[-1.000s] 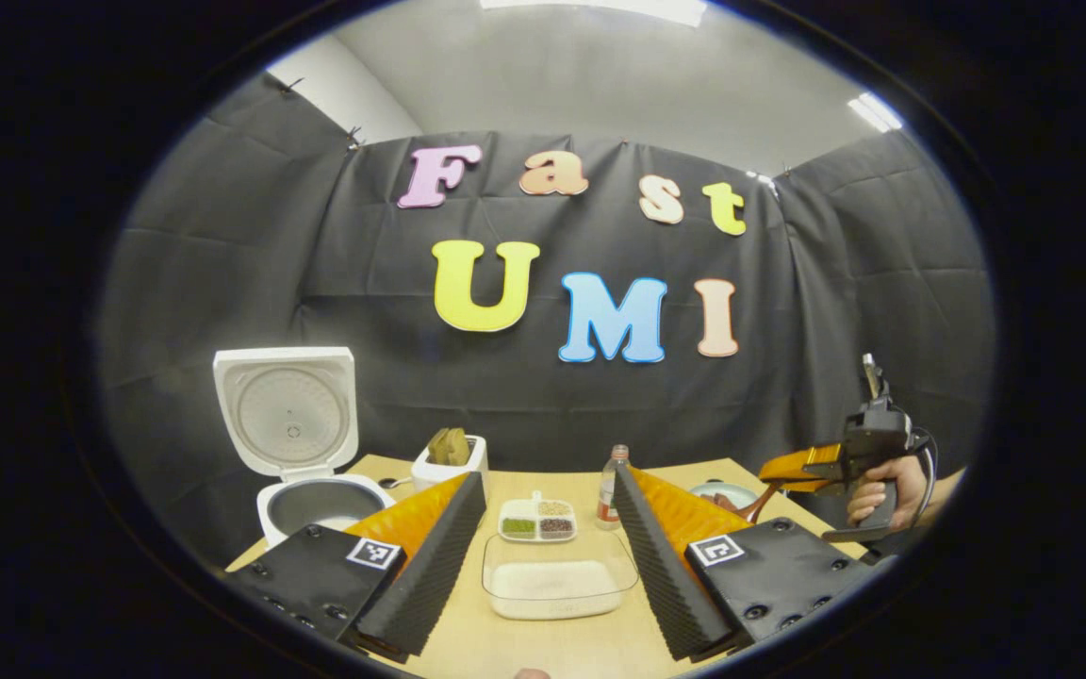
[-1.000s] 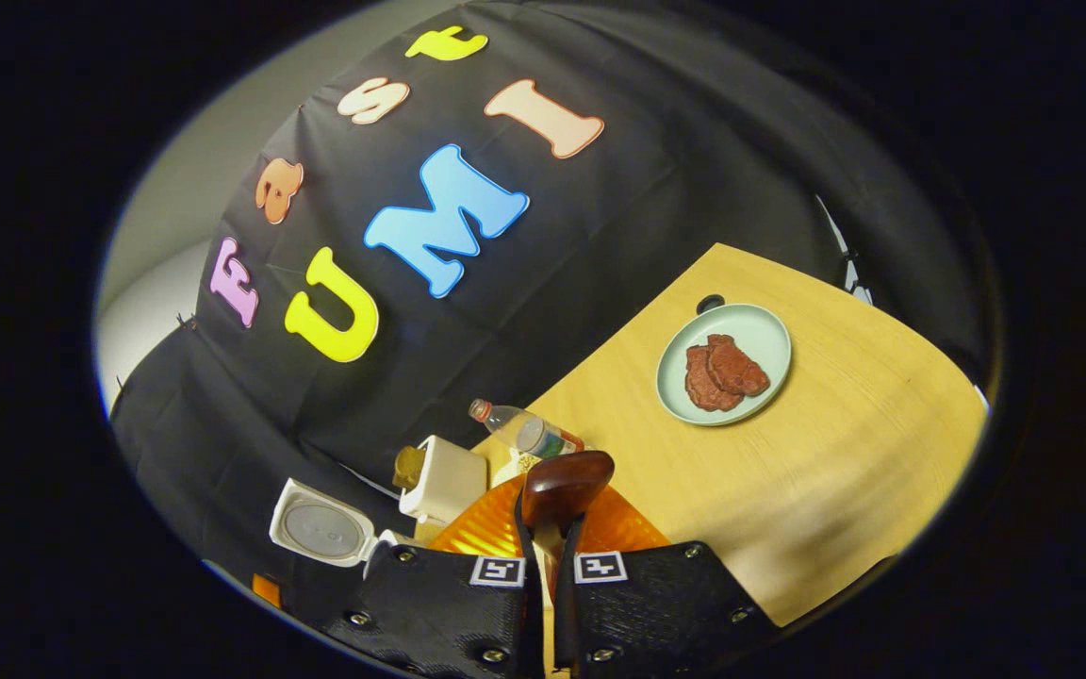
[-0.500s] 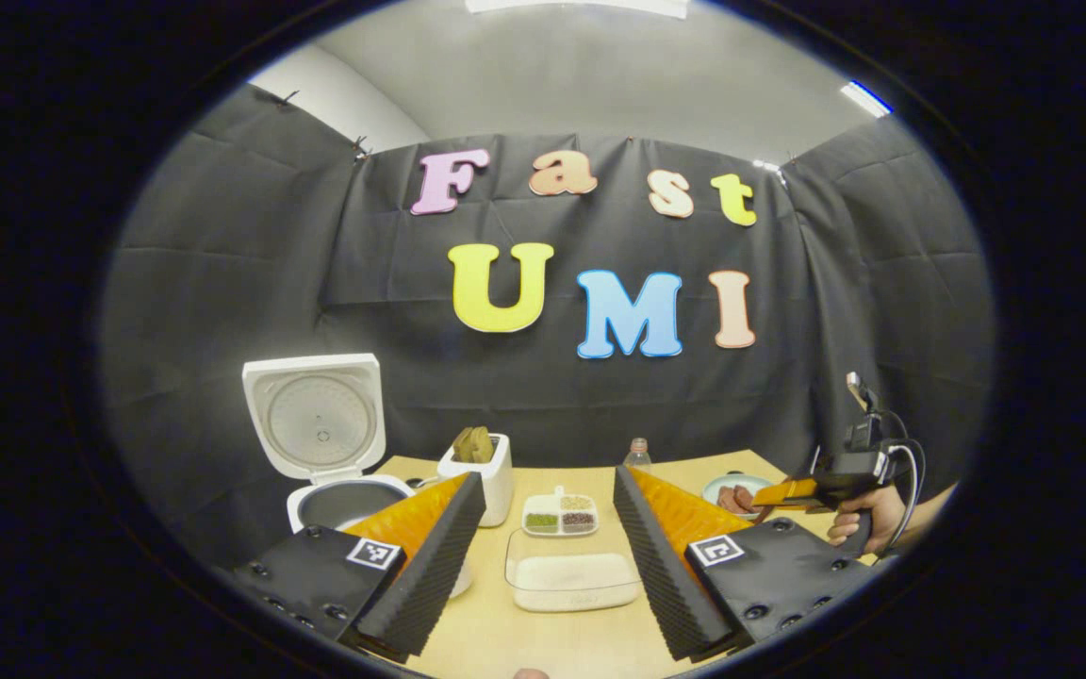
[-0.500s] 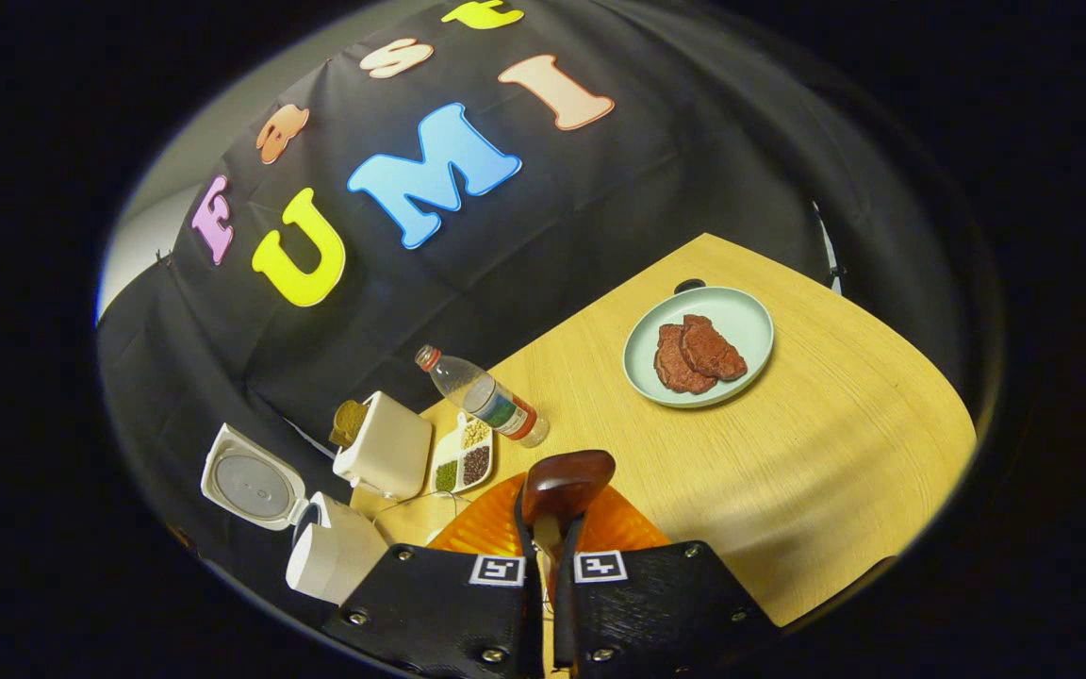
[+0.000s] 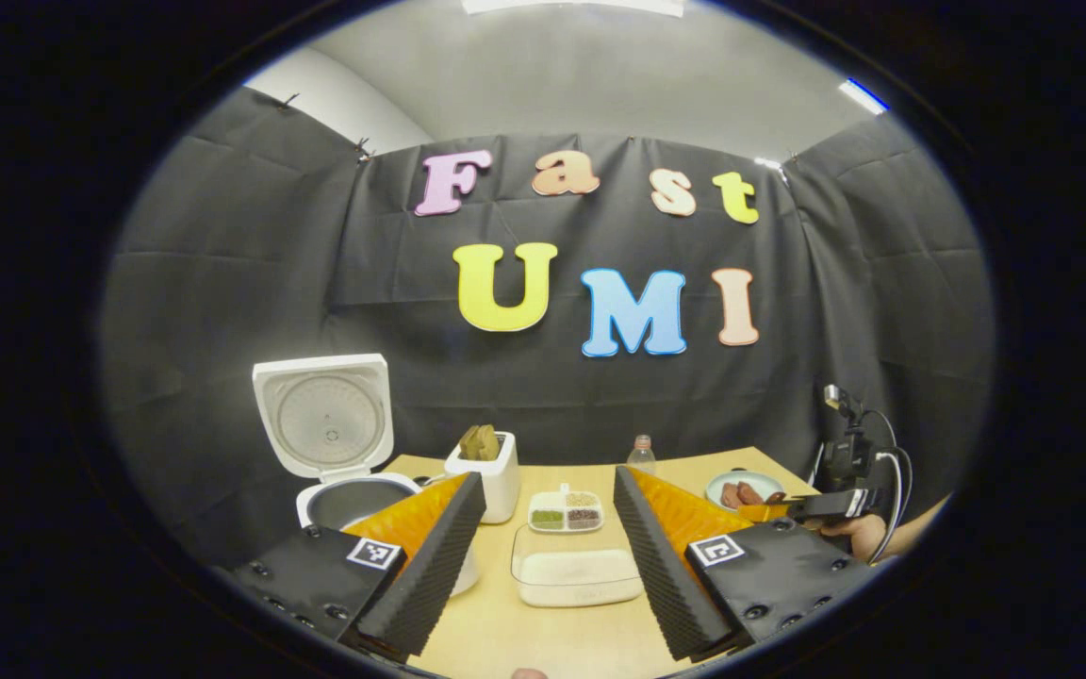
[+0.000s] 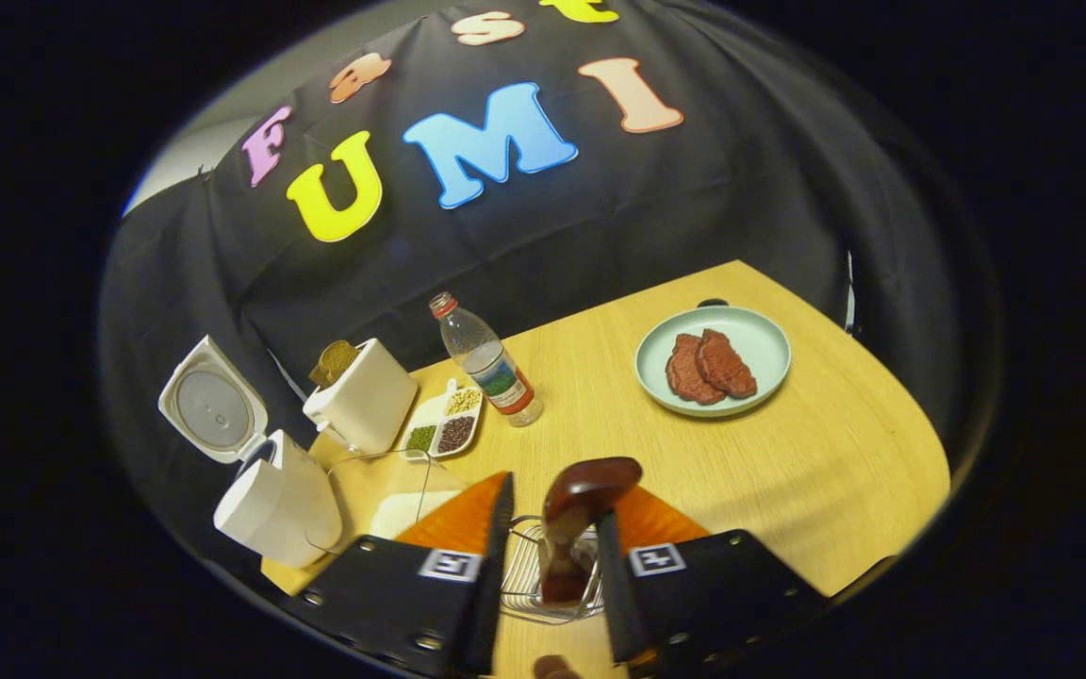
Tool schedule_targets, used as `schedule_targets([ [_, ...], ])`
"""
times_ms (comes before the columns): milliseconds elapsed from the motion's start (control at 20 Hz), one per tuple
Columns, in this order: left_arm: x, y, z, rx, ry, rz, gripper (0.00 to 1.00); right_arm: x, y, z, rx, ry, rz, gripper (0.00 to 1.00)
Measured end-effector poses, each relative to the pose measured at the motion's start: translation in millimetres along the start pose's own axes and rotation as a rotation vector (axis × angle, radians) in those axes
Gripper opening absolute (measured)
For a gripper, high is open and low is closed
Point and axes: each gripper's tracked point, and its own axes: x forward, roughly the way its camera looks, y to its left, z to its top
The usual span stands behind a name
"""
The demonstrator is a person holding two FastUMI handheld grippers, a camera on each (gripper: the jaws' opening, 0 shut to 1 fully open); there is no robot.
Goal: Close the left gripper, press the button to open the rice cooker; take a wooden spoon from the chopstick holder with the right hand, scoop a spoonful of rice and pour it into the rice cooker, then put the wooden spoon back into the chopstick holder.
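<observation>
- The left gripper (image 5: 548,556) has its fingers wide apart and empty, above the near counter (image 5: 543,651).
- Between its fingers in the left gripper view lies a clear tub of rice (image 5: 577,577), with a small four-part dish (image 5: 566,512) of grains behind it.
- The rice cooker (image 5: 340,471) stands at the left with its lid up; a white toaster (image 5: 486,476) with bread sits just to its right.
- The right gripper (image 6: 552,566) has its fingers parted, with the spoon (image 6: 576,523) standing between them; I cannot tell whether either finger touches it.
- The spoon's handle end goes down into the wire holder (image 6: 543,575) on the counter, and its bowl sticks up above the fingers.
- In the right gripper view, a bottle (image 6: 488,363) stands beyond the holder near the dish, and a plate (image 6: 769,363) with two brown patties sits well to the right.
- In the left gripper view, a hand (image 5: 859,536) holds the right gripper at the far right.
</observation>
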Motion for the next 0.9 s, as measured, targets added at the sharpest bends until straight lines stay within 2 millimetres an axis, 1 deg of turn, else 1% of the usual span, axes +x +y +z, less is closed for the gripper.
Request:
schedule_targets([
  [50, 1, 0, -1, -0.001, -0.002, -0.002, 0.94, -2, -9, 3, -0.029, -0.018, -0.034, 0.75],
  [100, 2, 0, -1, -0.006, -0.003, -0.007, 0.95, -12, -11, 12, -0.058, -0.043, -0.057, 0.98],
  [200, 7, -1, -1, -0.010, -0.004, -0.013, 0.95, -31, -13, 37, -0.125, -0.120, -0.086, 0.96],
  [250, 10, 0, 0, -0.011, -0.006, -0.017, 0.95, -42, -8, 51, -0.152, -0.163, -0.075, 0.96],
  [300, 13, 1, 2, -0.011, -0.008, -0.019, 0.94, -54, 2, 66, -0.173, -0.206, -0.052, 0.96],
  [400, 18, 5, 2, -0.026, -0.004, -0.029, 0.95, -78, 16, 97, -0.226, -0.293, -0.025, 0.96],
  [500, 25, 4, 6, -0.049, -0.009, -0.059, 0.94, -98, 34, 124, -0.258, -0.360, -0.007, 0.96],
  [550, 27, 6, 9, -0.048, -0.012, -0.066, 0.94, -106, 39, 134, -0.269, -0.385, -0.006, 0.96],
  [600, 30, 10, 14, -0.042, -0.015, -0.067, 0.95, -114, 50, 143, -0.277, -0.409, 0.010, 0.96],
  [650, 33, 17, 17, -0.039, -0.018, -0.065, 0.94, -121, 59, 150, -0.279, -0.427, 0.021, 0.96],
  [750, 45, 33, 25, -0.042, -0.020, -0.060, 0.94, -128, 73, 157, -0.271, -0.439, 0.035, 0.96],
  [800, 50, 48, 29, -0.048, -0.022, -0.037, 0.97, -130, 79, 160, -0.262, -0.442, 0.042, 0.96],
  [850, 57, 65, 34, -0.063, -0.024, -0.012, 0.94, -132, 84, 163, -0.258, -0.450, 0.046, 0.96],
  [900, 64, 81, 38, -0.079, -0.025, 0.009, 0.94, -133, 86, 167, -0.268, -0.463, 0.042, 0.96],
])
